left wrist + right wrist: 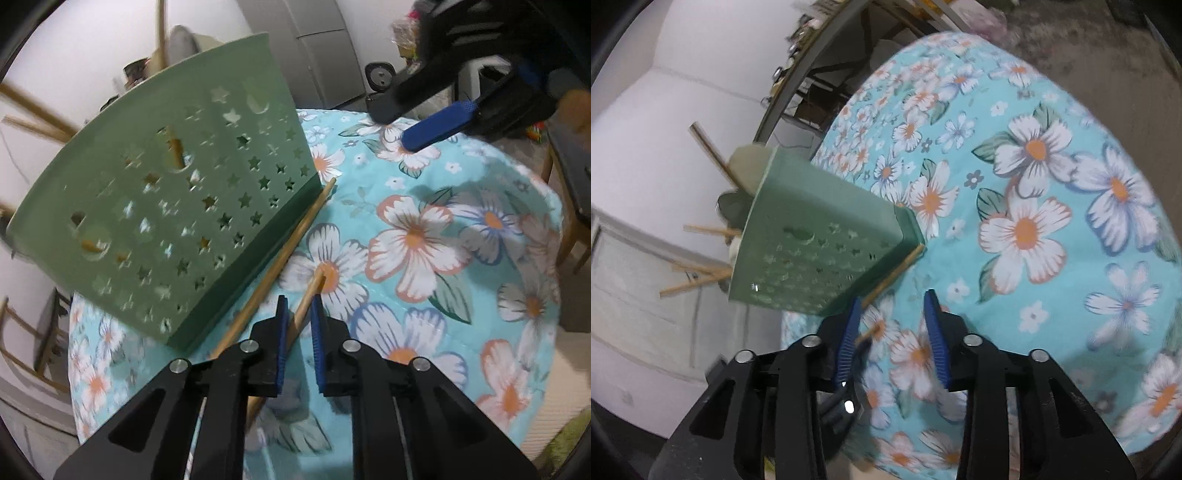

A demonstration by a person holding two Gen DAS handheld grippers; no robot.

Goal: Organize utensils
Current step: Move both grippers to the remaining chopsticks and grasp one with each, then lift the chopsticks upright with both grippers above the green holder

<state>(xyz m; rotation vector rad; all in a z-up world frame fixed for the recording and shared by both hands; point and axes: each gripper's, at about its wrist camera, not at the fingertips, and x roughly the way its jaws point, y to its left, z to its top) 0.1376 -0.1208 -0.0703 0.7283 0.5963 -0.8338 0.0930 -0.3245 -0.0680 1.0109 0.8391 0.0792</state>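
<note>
Two chopsticks (pixel 280 254) are left on the table (pixel 461 206); one is pinched by the left gripper (pixel 299 317). Several are binned in the holder (pixel 166 192). The right gripper (pixel 892 321) is spread, empty.

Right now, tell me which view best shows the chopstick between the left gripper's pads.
Left wrist view: the chopstick lies clearly between the left gripper pads. The right wrist view shows only its tip.
</note>
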